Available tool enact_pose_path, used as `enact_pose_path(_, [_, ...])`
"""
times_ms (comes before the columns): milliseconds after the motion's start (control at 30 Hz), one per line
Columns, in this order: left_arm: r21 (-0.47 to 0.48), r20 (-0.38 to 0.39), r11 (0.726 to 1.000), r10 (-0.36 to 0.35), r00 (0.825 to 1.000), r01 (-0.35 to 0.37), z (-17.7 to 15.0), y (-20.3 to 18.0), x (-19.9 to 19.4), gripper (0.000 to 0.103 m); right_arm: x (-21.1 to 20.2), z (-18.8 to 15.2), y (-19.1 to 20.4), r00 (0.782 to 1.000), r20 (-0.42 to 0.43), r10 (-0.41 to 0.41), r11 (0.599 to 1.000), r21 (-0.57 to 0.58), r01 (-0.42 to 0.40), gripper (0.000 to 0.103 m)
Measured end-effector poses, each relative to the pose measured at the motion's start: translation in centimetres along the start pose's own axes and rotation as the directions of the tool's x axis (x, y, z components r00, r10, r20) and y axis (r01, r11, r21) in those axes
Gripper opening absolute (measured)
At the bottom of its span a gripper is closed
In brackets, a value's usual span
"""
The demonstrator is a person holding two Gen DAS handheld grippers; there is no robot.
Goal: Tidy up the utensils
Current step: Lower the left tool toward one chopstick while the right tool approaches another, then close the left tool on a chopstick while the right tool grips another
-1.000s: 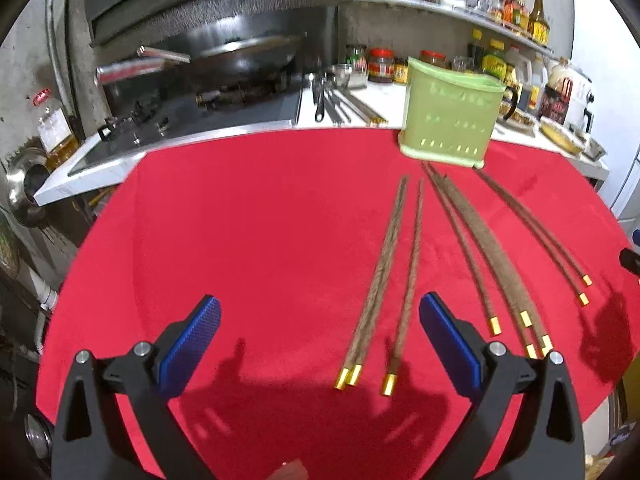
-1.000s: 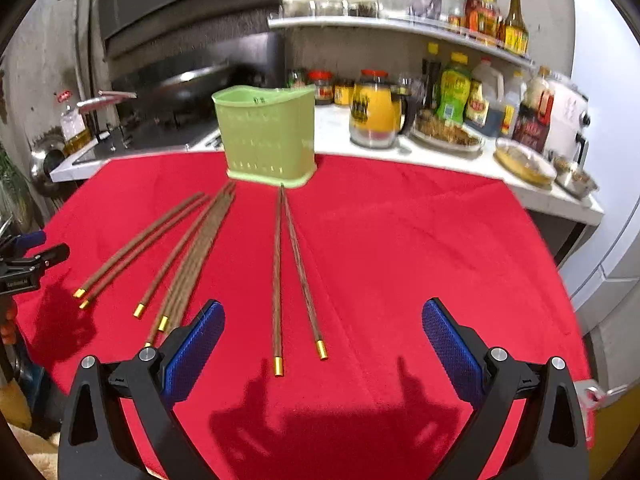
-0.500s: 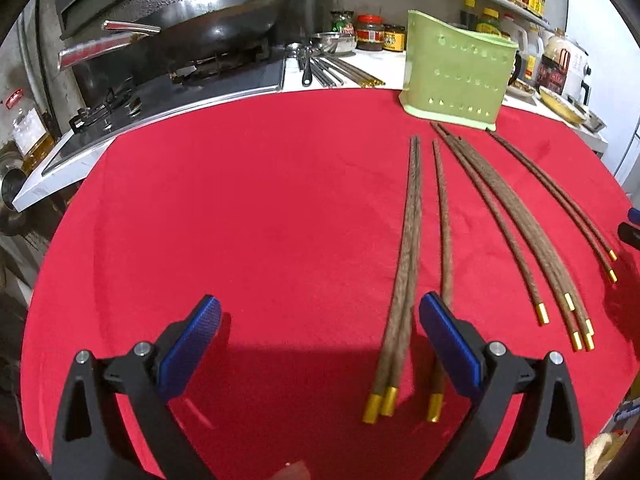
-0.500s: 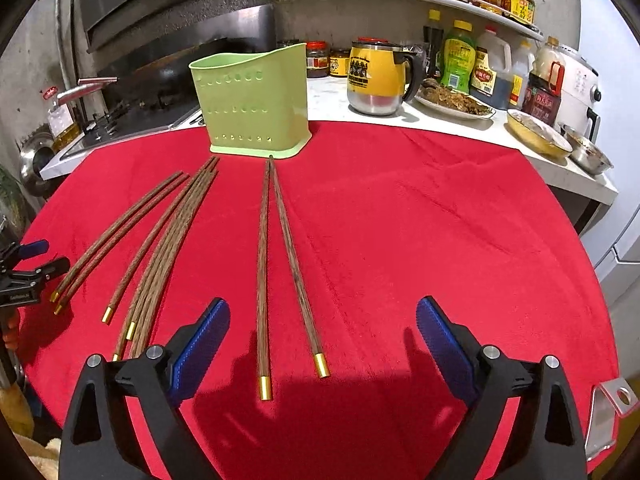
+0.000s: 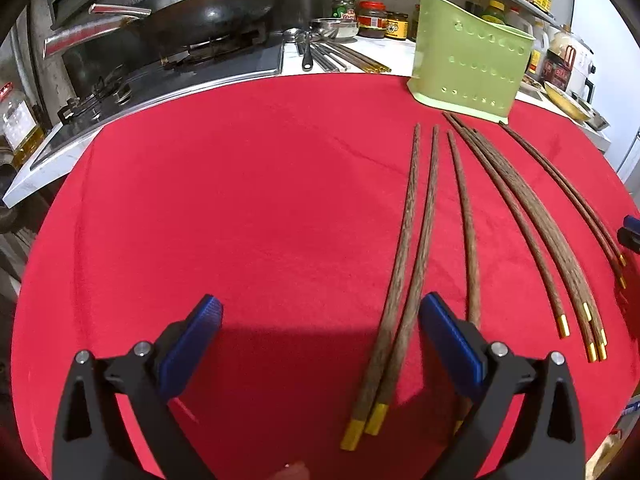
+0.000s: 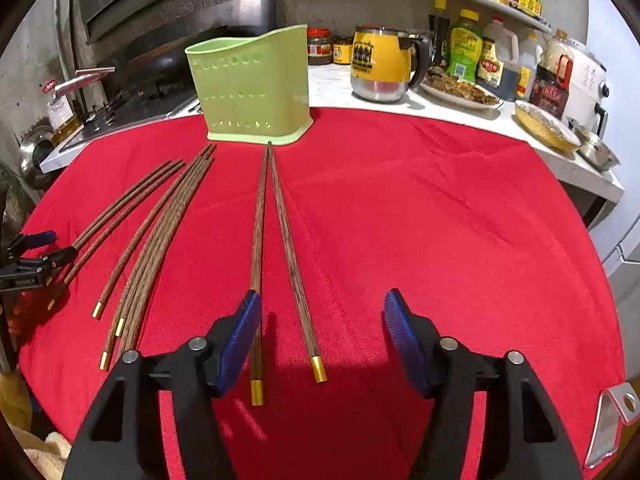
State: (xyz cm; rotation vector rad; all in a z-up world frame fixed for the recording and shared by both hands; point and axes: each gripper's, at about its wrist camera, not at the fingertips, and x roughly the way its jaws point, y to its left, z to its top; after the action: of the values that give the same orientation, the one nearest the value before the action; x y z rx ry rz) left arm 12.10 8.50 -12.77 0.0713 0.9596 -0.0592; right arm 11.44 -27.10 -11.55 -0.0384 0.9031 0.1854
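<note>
Left wrist view
Left gripper: jaws wide apart, holding nothing, low over the near edge of the red cloth.
Chopsticks: two lie between the pads, close to the right pad; a third runs behind the right finger.
Middle cluster: at least four gold caps; the exact count is unclear.
Right-edge pair: two sticks side by side.
Green holder: one, upright at the cloth's far edge, just beyond the stick tips.
Counter behind: one wok, three jars.

Right wrist view
Right gripper: jaws have just been closing and stand partway open, gripping nothing.
Between the pads: two chopsticks at the cloth's near edge, the left one right beside the left pad; whether they touch is unclear.
Left half of the cloth: the other sticks fan out, the left gripper over the outermost ones.
Yellow mug: one, on the counter.
</note>
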Motion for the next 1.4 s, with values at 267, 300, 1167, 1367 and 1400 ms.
enact_pose_path(267, [0.005, -0.004, 1.000, -0.003, 1.000, 0.003, 0.2, 0.2, 0.2, 0.098, 1.7, 0.1, 0.4, 0.999, -0.053, 0.008, 0.999, -0.034, -0.010, 0.041])
enact_pose_path(300, [0.008, -0.004, 1.000, -0.005, 1.000, 0.005, 0.2, 0.2, 0.3, 0.098, 1.9, 0.2, 0.4, 0.998, -0.055, 0.008, 0.999, -0.037, -0.010, 0.041])
enact_pose_path(1167, [0.046, 0.007, 0.999, -0.026, 1.000, 0.025, -2.0, -0.1, -1.9, 0.059, 1.8, 0.2, 0.0, 0.999, -0.030, 0.044, 0.999, -0.028, -0.045, 0.039])
enact_pose_path(1367, [0.119, 0.056, 0.992, -0.042, 0.998, 0.035, -2.9, -2.0, -2.6, 0.024, 1.9, 0.3, -0.1, 0.997, -0.014, 0.077, 0.997, -0.017, -0.077, 0.039])
enact_pose_path(1400, [0.125, 0.060, 0.991, -0.044, 0.997, 0.036, -3.0, -2.2, -2.7, 0.023, 1.8, 0.1, 0.0, 0.997, -0.010, 0.080, 0.996, -0.027, -0.080, 0.039])
